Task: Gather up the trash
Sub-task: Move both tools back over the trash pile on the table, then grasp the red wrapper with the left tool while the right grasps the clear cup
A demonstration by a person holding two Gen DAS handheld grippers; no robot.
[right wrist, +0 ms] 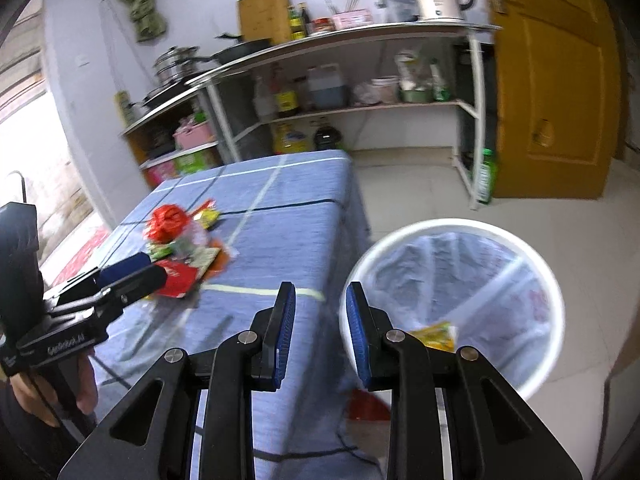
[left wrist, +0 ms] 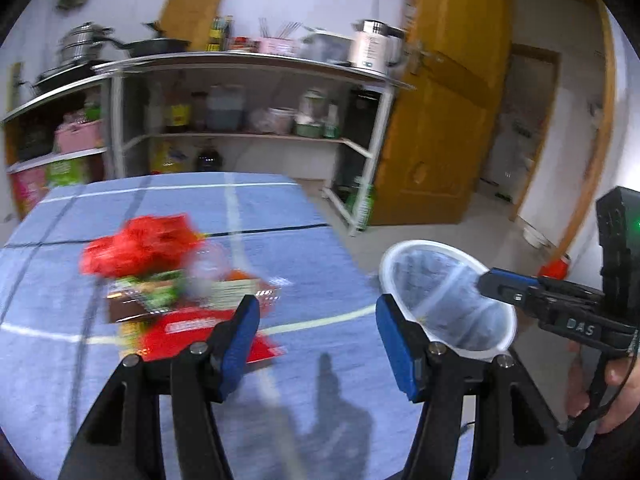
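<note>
Two grippers hang over a blue table with a pile of trash on it, and a white bin stands beside the table.

The table (right wrist: 280,216) has a blue cloth with light and dark lines. The trash pile (right wrist: 182,240) lies on the table: a red bag (left wrist: 140,246), green and yellow wrappers, and a flat red pack (left wrist: 192,332). The left gripper (left wrist: 316,340) is spread wide with nothing between its blue pads, just in front of the pile. The right gripper (right wrist: 320,332) is partly spread and holds nothing; it hangs over the table's edge next to the bin (right wrist: 552,304). The bin is on the floor just beside the table, lined with a clear bag. A yellow wrapper (right wrist: 436,336) lies inside the bin. A hand (left wrist: 616,376) holds the right gripper's handle.
</note>
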